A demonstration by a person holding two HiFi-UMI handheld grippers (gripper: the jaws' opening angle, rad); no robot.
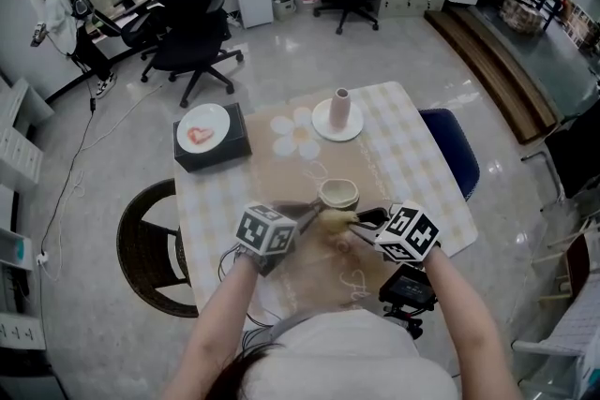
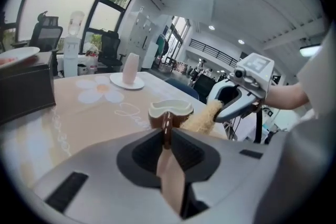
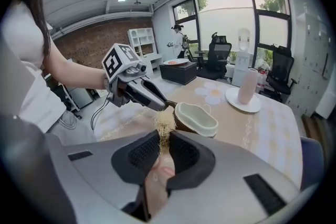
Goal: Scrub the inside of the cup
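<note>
Brown cup (image 1: 338, 195), handle clamped in left gripper (image 2: 167, 135); right gripper (image 3: 163, 139) grips fibrous scrubber (image 3: 165, 123), seemingly beside rim, well inside table (image 1: 417, 155) edges.

Cut by left edge: plate (image 2: 21, 53). Half under counter (image 1: 422, 173): blue chair (image 1: 457, 155). Too small to tell: cup (image 1: 338, 194) interior.

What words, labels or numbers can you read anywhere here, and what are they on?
Nothing here reads clearly.
Cursive script on the tablecloth: too blurred to read.
Marker cubes: black-and-white patterns only, no words or numbers.
</note>
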